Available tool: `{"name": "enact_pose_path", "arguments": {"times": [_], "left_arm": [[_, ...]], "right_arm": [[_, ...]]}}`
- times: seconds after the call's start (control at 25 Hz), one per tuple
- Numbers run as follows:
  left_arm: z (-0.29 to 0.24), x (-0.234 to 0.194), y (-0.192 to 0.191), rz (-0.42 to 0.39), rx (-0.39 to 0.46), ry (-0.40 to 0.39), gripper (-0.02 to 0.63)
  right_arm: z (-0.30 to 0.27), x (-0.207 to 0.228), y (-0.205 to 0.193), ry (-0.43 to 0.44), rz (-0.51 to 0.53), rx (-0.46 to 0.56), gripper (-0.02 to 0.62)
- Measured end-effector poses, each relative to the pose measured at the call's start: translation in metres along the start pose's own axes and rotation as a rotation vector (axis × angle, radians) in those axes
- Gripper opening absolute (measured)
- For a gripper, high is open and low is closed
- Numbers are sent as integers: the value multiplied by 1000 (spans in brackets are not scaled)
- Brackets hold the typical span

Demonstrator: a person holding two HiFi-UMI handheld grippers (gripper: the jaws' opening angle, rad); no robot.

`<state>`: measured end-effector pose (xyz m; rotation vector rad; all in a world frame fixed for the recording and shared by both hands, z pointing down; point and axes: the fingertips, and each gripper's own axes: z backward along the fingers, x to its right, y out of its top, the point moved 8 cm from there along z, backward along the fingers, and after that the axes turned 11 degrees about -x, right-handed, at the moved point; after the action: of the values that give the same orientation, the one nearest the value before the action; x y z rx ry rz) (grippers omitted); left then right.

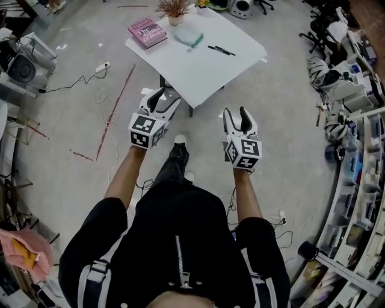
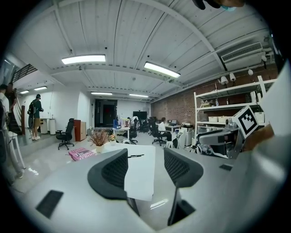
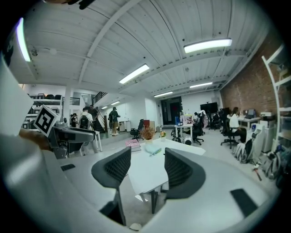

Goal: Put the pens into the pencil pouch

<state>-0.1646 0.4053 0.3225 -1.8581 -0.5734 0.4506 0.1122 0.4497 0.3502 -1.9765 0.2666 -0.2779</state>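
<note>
Two black pens (image 1: 221, 50) lie side by side on the right part of a white table (image 1: 198, 69). A pale teal pencil pouch (image 1: 189, 35) rests near the table's far edge, also visible as the pouch (image 3: 153, 150) in the right gripper view. The pens (image 2: 136, 156) show faintly in the left gripper view. My left gripper (image 1: 164, 100) and right gripper (image 1: 238, 118) hang open and empty over the floor, short of the table's near edge.
A pink book (image 1: 147, 32) and a potted dried plant (image 1: 174, 9) sit at the table's far left. Cables and a power strip (image 1: 102, 67) lie on the floor to the left. Shelving (image 1: 361, 180) and office chairs (image 1: 328, 30) crowd the right side.
</note>
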Motion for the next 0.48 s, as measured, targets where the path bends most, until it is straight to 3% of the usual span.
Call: {"name": "enact_pose_path", "arguments": {"times": [0.48], "left_arm": [[-110, -52, 27, -16, -16, -53, 256]], "right_arm": [[-95, 38, 28, -14, -5, -34, 229]]}}
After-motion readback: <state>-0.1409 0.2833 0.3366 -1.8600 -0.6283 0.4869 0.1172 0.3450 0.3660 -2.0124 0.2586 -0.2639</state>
